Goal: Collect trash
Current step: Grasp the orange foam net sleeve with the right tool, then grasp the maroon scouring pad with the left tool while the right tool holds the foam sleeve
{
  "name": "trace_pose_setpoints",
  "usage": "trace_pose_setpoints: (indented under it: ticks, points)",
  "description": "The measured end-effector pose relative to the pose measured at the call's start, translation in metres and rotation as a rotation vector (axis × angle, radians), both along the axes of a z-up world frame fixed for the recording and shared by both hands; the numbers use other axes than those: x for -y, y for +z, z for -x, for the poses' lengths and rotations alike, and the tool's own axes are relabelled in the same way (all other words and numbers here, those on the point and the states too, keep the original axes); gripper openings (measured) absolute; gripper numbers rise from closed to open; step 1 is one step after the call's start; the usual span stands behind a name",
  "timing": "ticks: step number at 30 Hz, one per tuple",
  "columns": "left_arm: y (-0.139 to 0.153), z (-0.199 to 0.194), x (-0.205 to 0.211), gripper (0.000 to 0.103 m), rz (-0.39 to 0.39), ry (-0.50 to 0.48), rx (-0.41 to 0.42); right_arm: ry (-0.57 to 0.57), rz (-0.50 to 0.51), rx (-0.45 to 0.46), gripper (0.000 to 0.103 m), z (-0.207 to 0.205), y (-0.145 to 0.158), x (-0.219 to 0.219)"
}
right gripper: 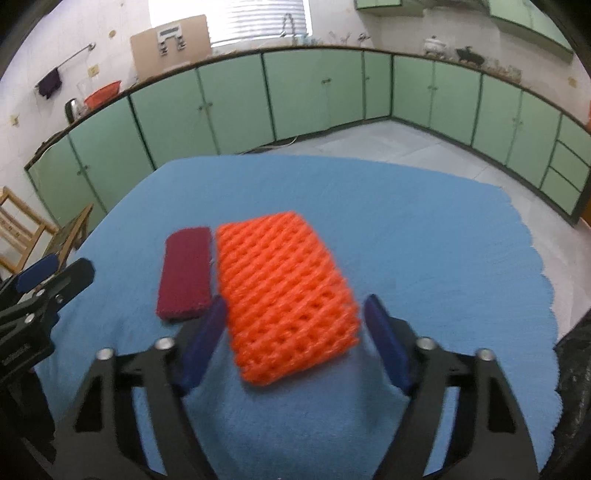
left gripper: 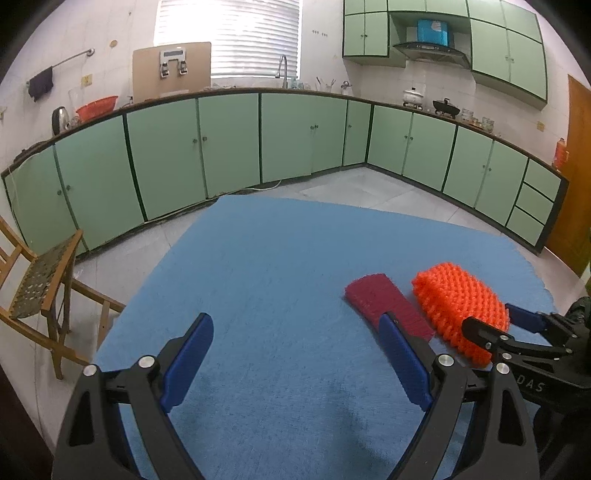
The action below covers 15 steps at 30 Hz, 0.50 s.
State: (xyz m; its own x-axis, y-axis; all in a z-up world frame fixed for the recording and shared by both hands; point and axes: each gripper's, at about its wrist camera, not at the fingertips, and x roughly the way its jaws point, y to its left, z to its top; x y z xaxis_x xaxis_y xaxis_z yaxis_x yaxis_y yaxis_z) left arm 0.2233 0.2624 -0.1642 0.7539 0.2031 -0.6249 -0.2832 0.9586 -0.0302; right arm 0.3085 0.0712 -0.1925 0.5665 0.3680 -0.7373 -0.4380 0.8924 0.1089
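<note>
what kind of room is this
Most likely a home kitchen. Green base cabinets run along two walls under a countertop, a range hood hangs below the wall cupboards, and a tall faucet stands by the window.

My left camera sits just behind my left tool (left gripper: 297,354), looking forward and slightly down over the blue tabletop (left gripper: 266,266) toward the green cabinets (left gripper: 229,144) and the window (left gripper: 227,35). My right camera rides behind my right tool (right gripper: 295,343), tilted lower and closer to the tabletop (right gripper: 424,229). Both views share the orange foam net (left gripper: 460,308) (right gripper: 286,299), the dark red pad (left gripper: 386,302) (right gripper: 184,273) and the cabinets (right gripper: 295,92). Each camera catches the other tool at its edge.
</note>
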Motion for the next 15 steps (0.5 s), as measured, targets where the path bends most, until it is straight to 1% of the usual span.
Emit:
trace_pose_setpoints:
  ticks: [1, 3, 4, 6, 8, 11, 15]
  points:
    - [-0.001, 0.000, 0.001, 0.089, 0.002, 0.000, -0.002, 0.009, -0.005, -0.001, 0.064, 0.001, 0.000, 0.000]
    - [-0.003, -0.002, 0.002, 0.089, 0.004, -0.003, -0.007, 0.026, -0.020, -0.006, 0.050, 0.002, 0.000, 0.000]
    - [-0.003, -0.004, 0.002, 0.089, 0.004, -0.004, -0.008, 0.033, -0.026, -0.007, 0.046, 0.002, 0.000, 0.000]
    - [-0.004, -0.005, 0.005, 0.089, 0.006, -0.009, -0.013, 0.050, -0.041, -0.003, 0.030, 0.005, 0.002, 0.000]
    - [-0.004, -0.007, 0.007, 0.089, 0.009, -0.013, -0.015, 0.060, -0.041, 0.003, 0.024, 0.008, 0.003, 0.000]
    - [-0.004, -0.012, 0.011, 0.089, 0.013, -0.023, -0.015, 0.050, -0.038, 0.025, 0.022, 0.011, 0.008, 0.003]
    - [-0.006, -0.020, 0.023, 0.089, 0.025, -0.046, -0.020, 0.012, -0.036, 0.048, 0.022, 0.008, 0.013, 0.020]
